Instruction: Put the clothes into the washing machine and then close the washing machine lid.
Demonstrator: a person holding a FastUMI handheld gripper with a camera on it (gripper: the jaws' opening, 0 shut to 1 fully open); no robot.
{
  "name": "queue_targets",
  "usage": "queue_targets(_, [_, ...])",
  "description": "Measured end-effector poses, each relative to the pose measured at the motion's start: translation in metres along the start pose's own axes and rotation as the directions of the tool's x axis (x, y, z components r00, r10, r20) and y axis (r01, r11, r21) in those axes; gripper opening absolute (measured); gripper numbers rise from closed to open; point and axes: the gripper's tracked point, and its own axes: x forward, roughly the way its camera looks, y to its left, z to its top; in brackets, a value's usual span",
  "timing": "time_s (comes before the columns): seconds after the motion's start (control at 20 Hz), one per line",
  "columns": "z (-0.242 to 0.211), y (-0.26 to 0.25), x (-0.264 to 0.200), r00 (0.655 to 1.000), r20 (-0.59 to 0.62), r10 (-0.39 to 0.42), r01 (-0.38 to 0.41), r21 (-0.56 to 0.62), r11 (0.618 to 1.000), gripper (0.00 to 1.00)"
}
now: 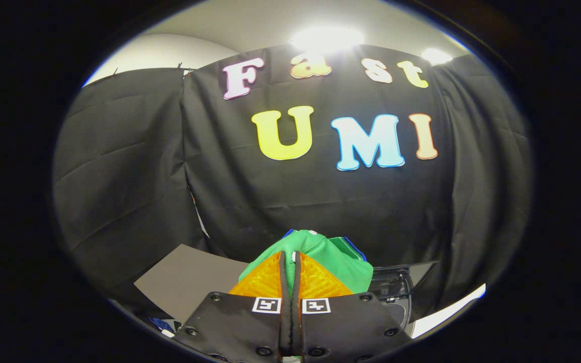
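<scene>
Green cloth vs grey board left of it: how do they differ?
The green cloth is bright, soft and bunched, pinched in the shut claw; the grey board is dull, stiff and flat, lying free to one side. The cloth is lifted; the board rests low. Both sit before the black wall.

Camera rides the tool (290, 257), facing the booth wall (321, 201) closely.

The gripper (290, 259), its orange ribbed fingers (265, 280) pressed together on a bunched green cloth garment (331, 257), fills the lower centre, so the garment blocks the way straight ahead. Behind it the draped black cloth wall (134, 166) closes off the whole middle and upper frame. At lower left a flat grey panel (189, 282) lies bare. At lower right a dark glossy plastic part (396, 290) sits just beside the garment.
</scene>
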Motion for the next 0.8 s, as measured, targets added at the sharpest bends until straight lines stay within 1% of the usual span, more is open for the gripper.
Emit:
queue_targets(0.15, [-0.005, -0.028, -0.011, 0.999, -0.003, -0.041, 0.042, 0.010, 0.999, 0.02])
queue_targets(0.55, [-0.032, -0.082, -0.031, 0.992, -0.033, -0.119, 0.121, 0.061, 0.991, 0.01])
queue_targets(0.8, [-0.063, -0.105, -0.026, 0.985, -0.090, -0.149, 0.158, 0.096, 0.983, 0.01])
